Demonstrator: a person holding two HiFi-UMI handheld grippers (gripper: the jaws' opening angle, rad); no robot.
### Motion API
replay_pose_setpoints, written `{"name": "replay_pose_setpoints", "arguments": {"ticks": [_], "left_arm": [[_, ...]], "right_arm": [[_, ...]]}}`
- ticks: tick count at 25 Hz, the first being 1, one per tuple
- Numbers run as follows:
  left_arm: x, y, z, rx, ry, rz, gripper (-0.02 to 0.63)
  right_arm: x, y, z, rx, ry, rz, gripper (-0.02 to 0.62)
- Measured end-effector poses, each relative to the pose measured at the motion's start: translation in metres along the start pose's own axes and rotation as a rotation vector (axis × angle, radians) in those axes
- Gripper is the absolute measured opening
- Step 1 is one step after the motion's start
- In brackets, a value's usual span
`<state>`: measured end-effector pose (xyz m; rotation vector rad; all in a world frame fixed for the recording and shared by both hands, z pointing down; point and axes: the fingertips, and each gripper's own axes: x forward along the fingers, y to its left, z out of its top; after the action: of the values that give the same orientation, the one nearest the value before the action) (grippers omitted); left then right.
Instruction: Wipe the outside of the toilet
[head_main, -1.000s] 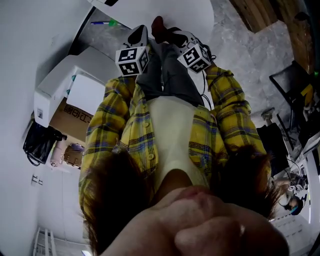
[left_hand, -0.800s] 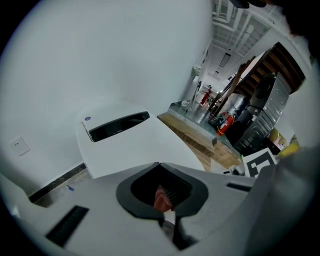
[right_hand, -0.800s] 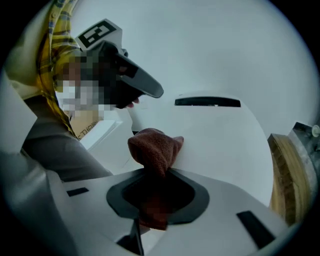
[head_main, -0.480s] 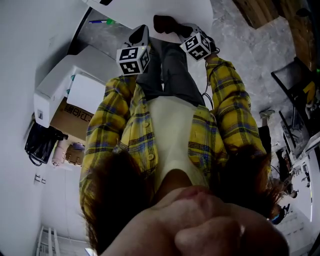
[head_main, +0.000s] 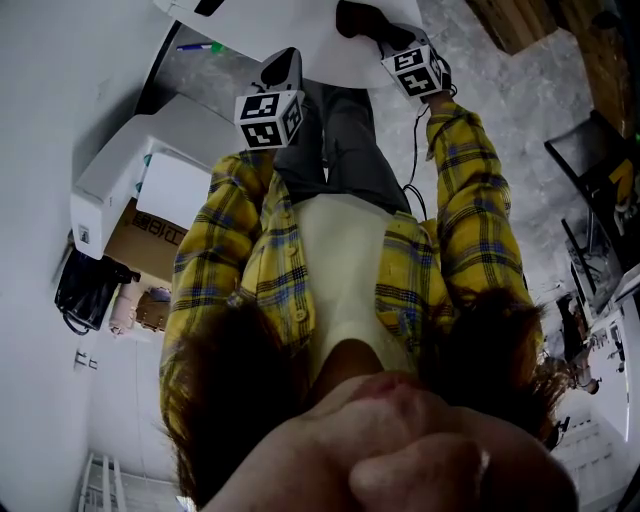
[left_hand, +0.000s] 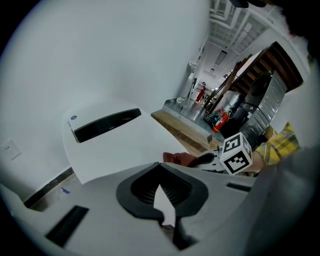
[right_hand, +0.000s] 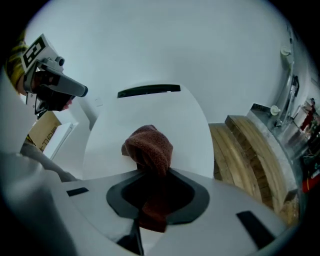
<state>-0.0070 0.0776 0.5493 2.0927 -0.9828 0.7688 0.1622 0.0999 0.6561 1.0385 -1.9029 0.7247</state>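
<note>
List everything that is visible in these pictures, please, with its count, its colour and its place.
toilet: one, white, lid closed, in front of both grippers
cloth: one, reddish brown, over the toilet lid
cabinet: one, white, at the person's left
cardboard box: one, brown, beside the cabinet
bag: one, black, by the left wall
wooden platform: one, light brown, right of the toilet
shirt: one, yellow plaid, on the person
left gripper: grey, jaws slightly apart, empty
right gripper: grey, shut on the cloth
</note>
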Motion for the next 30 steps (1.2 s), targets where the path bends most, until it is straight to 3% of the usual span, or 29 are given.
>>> {"name": "replay_pose_setpoints", "arguments": {"ticks": [11,16,23,30], "left_arm": [[0.005,0.0,0.004,0.022,0.012,-0.013,0.008],[0.005,0.001,0.009,0.03,0.006,-0.023,0.008],[-0.002,0.001,0.013,0.058,-0.006,-0.04,0.008],[-0.006,0.0,0.007,0.069,-0.001,-0.048,0.008]], "right_arm": [[-0.001,-0.064,0.002,0.037,0.041,-0.142,0.091],[-0.008,-0.074,0.009,0.061,0.025,-0.18,0.091],[-0.047,-0.04,0.032,0.065,-0.124,-0.118,0.091],[-0.077,0.043,0.031,-0.001,-0.204,0.039,0.091]]}}
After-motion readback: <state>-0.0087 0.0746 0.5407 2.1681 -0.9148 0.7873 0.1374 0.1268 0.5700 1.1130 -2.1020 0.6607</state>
